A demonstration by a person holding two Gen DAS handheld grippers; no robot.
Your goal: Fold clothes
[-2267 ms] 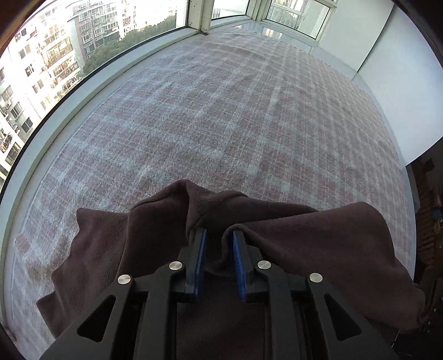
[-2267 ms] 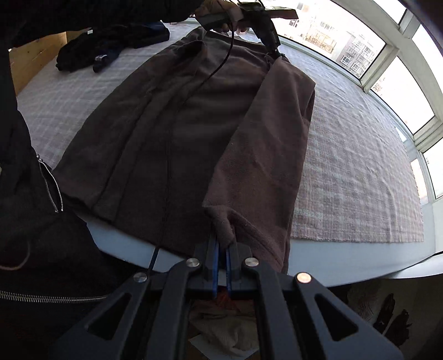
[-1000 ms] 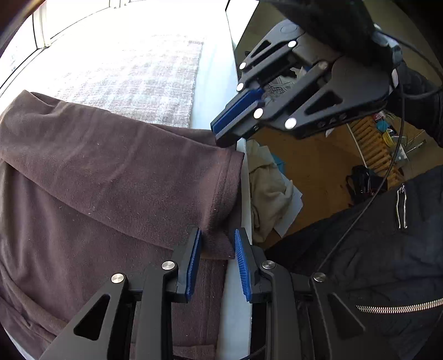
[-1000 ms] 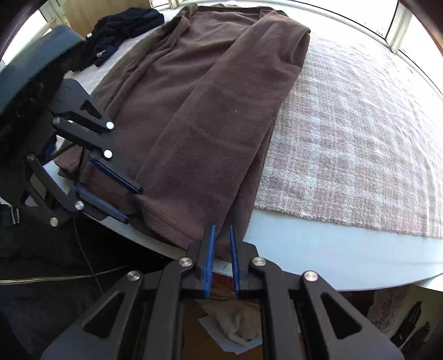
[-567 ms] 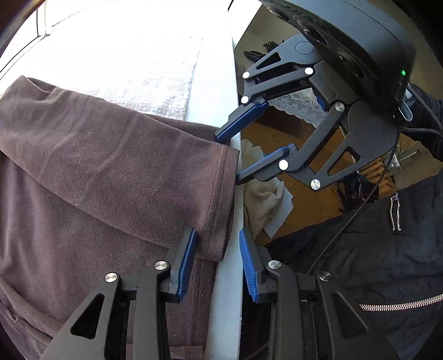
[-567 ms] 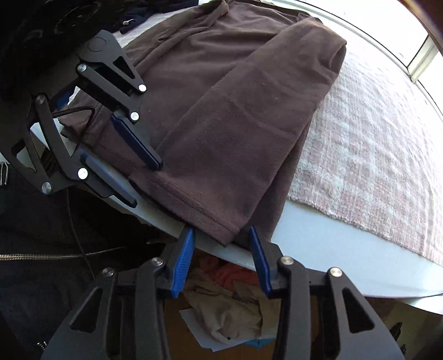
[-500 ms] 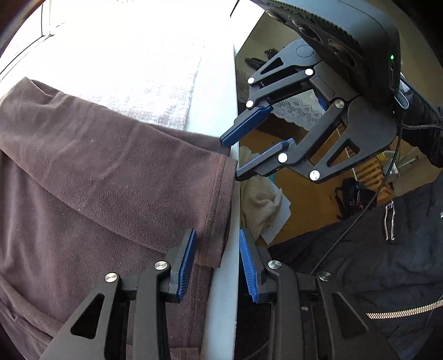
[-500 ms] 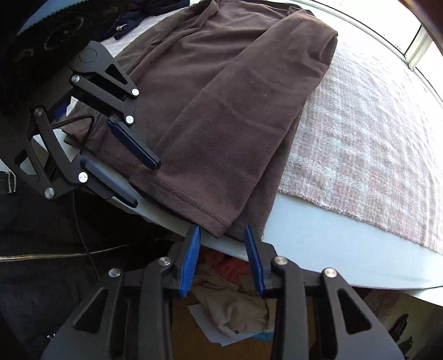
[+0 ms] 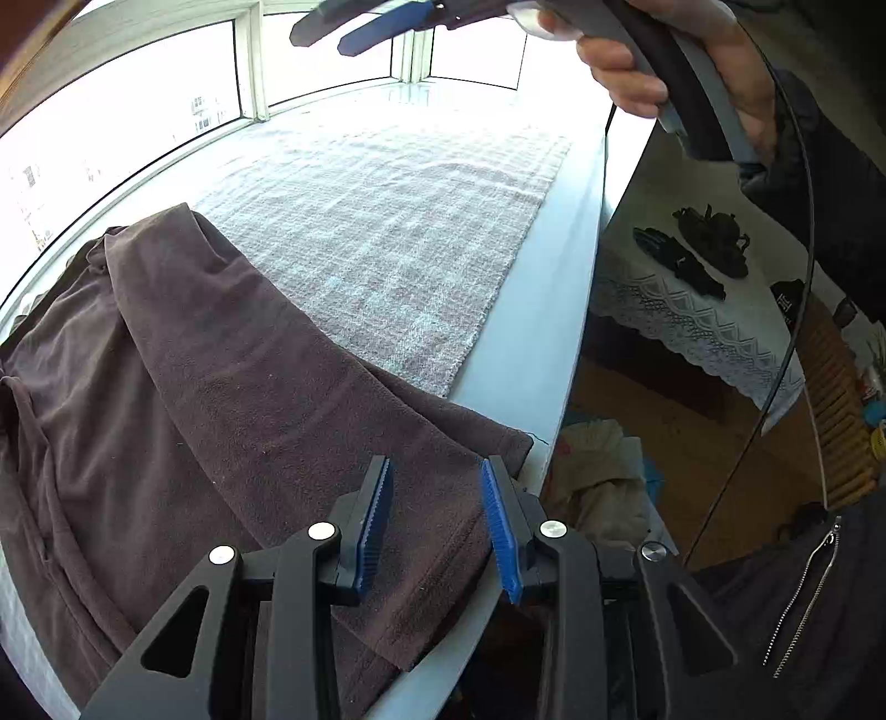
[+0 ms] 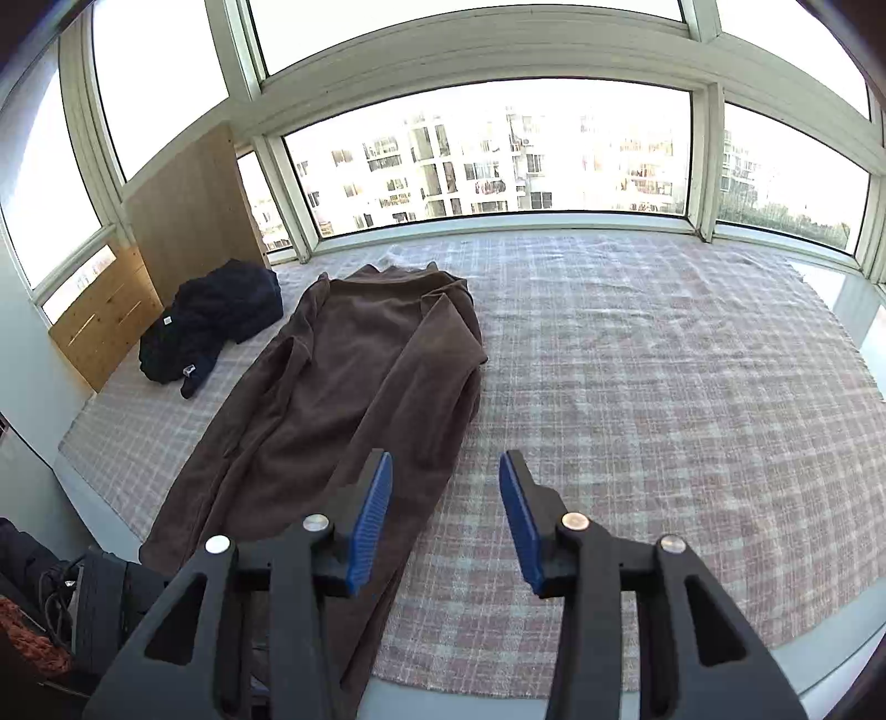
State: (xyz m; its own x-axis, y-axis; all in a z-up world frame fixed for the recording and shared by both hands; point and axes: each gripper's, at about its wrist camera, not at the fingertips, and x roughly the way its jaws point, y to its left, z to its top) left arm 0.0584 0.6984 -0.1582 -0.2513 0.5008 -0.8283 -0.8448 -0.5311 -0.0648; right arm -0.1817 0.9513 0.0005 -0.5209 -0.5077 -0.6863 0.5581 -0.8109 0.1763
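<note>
A long brown fleece garment [image 10: 360, 387] lies lengthwise on the plaid cloth, one sleeve folded over its body. Its lower end [image 9: 249, 399] reaches the table's near edge. My left gripper [image 9: 434, 482] hovers low over that hem and cuff. Its blue pads [image 9: 371, 515] stand apart on either side of the fabric and do not press it. My right gripper [image 10: 446, 465] is raised above the table and faces the window. Its jaws are opening and nothing is between them. In the left wrist view the right gripper [image 9: 326, 39] shows at the top, held by a hand [image 9: 664, 66].
A plaid cloth [image 10: 637, 387] covers the white table [image 9: 531, 343]. A dark navy clothes pile [image 10: 216, 327] lies at the far left by a wooden cabinet [image 10: 183, 221]. Beyond the edge are a lace-covered table [image 9: 692, 310] and floor laundry [image 9: 598, 476].
The right gripper let go of the garment's hem, opened wide and rose away from the table edge. The left gripper turned toward the window and shifted over the cuff.
</note>
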